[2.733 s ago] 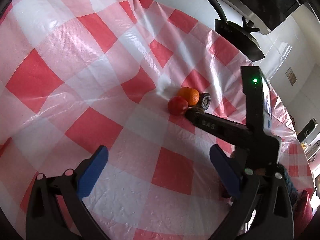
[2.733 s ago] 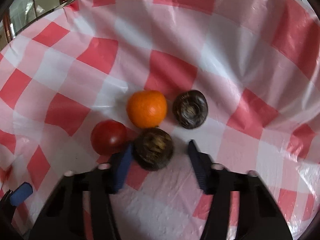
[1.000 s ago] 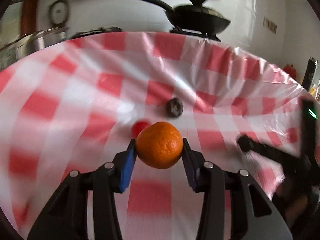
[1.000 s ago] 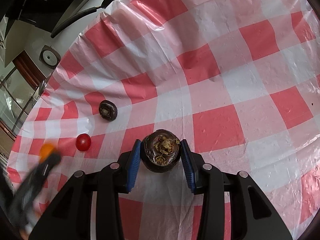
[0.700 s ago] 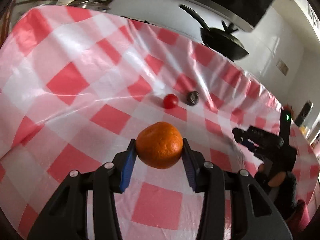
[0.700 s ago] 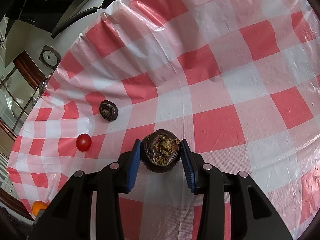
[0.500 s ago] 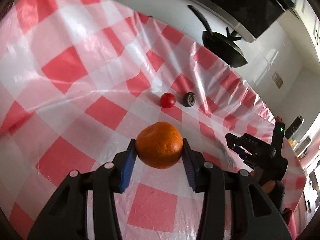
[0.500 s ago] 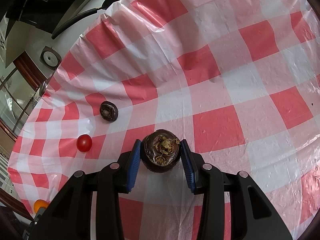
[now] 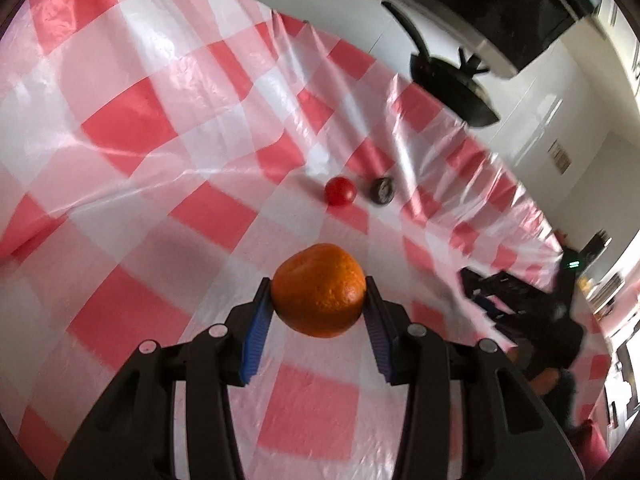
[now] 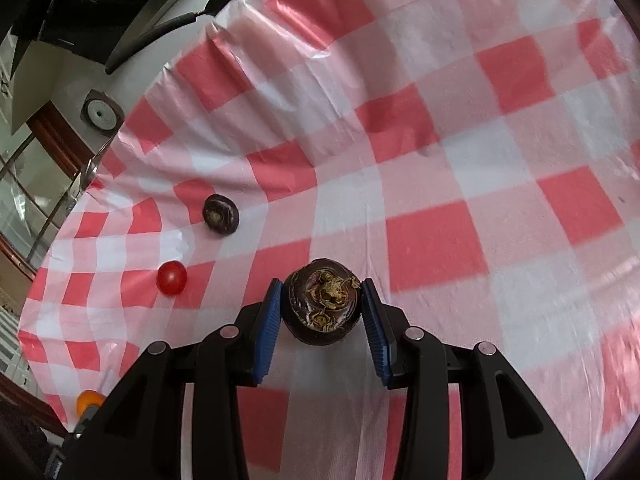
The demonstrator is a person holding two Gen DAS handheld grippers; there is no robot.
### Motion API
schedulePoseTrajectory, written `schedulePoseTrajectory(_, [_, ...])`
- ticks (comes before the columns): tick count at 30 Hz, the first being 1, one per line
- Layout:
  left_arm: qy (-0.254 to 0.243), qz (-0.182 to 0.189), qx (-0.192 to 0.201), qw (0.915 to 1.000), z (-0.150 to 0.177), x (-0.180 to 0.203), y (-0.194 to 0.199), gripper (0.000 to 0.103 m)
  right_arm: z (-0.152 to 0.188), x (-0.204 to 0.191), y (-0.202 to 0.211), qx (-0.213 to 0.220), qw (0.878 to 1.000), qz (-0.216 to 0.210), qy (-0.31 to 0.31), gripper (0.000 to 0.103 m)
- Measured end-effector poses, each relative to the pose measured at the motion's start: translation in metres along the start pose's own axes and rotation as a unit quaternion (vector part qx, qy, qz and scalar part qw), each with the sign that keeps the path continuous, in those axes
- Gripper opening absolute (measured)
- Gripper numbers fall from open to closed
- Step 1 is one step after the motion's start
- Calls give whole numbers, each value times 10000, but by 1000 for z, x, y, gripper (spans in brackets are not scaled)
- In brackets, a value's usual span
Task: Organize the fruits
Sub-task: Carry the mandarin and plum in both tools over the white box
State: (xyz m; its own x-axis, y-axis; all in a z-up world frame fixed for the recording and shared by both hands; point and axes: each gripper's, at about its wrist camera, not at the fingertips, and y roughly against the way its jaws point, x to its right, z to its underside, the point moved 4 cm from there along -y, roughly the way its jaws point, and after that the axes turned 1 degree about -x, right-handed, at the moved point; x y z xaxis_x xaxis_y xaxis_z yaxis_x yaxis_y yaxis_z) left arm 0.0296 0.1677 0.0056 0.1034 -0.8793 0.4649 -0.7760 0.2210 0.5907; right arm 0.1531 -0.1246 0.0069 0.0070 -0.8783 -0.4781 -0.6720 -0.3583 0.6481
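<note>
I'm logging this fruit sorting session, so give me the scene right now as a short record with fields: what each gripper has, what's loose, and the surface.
left gripper: shut on the orange, held above the cloth
right gripper: shut on the dark round fruit, stem end facing the camera
loose on cloth: red tomato; second dark fruit, apart from each other
surface: red and white checked tablecloth
background: black pan beyond the cloth's far edge

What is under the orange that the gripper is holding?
Under the orange, clamped in the left gripper, only the red-and-white checked tablecloth shows. The patch right below it is hidden by the orange itself.
</note>
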Motion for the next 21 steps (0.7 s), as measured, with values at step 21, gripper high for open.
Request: schedulePoseTrajectory(21, [-657, -1495, -10, 9866, 96, -73, 159, 45, 193, -151, 95, -632, 9789, -785, 1778, 40])
